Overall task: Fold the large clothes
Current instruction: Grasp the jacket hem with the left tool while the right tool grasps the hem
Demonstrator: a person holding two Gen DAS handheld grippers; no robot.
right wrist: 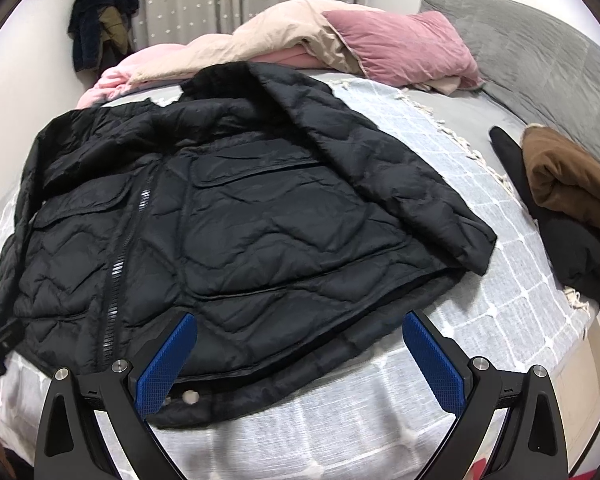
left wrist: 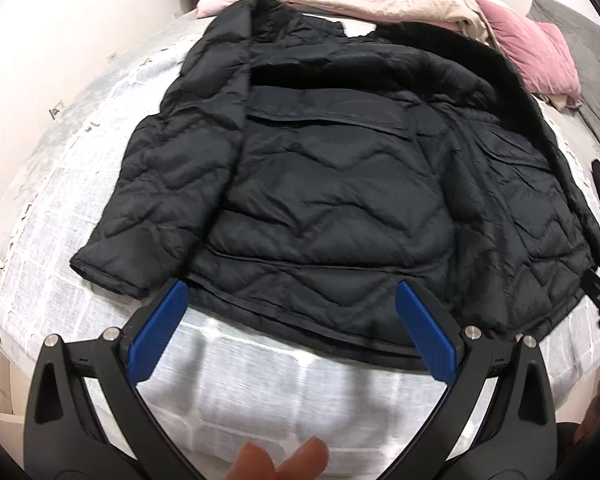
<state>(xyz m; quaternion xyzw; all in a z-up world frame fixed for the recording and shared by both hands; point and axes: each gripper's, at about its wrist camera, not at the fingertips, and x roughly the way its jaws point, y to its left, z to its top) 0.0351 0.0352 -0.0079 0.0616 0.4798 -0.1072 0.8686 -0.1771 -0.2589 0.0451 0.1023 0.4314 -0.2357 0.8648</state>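
A black quilted puffer jacket (left wrist: 332, 184) lies spread flat, front up, on a white checked bedspread (left wrist: 60, 208); its zipper (right wrist: 116, 276) runs down the left half in the right wrist view. One sleeve (left wrist: 156, 184) lies out to the left, the other sleeve (right wrist: 384, 168) to the right. My left gripper (left wrist: 292, 296) hovers open over the jacket's lower hem, blue pads (left wrist: 160, 336) wide apart, nothing between them. My right gripper (right wrist: 300, 328) is open too, just above the hem (right wrist: 260, 360) near the snaps. The jacket (right wrist: 220, 216) fills the middle of that view.
Pink and beige bedding (right wrist: 284, 40) and a pink pillow (right wrist: 404, 44) are piled at the bed's far end. Folded brown and black clothes (right wrist: 568, 208) sit at the right edge. A grey quilt (right wrist: 540, 60) lies behind. Dark garments (right wrist: 100, 20) hang by the curtain.
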